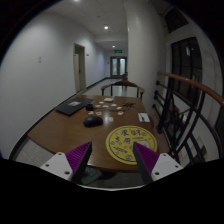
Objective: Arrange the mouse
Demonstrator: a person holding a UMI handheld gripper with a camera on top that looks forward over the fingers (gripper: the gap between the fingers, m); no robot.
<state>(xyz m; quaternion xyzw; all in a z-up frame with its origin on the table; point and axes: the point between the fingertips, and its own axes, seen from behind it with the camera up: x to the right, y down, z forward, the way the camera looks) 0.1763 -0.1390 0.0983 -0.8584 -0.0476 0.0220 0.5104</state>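
A dark mouse (92, 121) lies on a brown round table (60, 128), left of a round yellow mat (124, 143) with dark markings. My gripper (111, 158) is open and empty, its purple pads (77, 156) spread wide at the table's near edge. The yellow mat lies just ahead of and between the fingers. The mouse sits beyond the left finger, farther onto the table.
A dark laptop (72, 106) lies at the table's far left. Small items (110, 103) and a white object (144, 117) sit further back. A chair (122, 90) stands behind the table. Railing and chair frames (175, 115) stand to the right. A corridor runs beyond.
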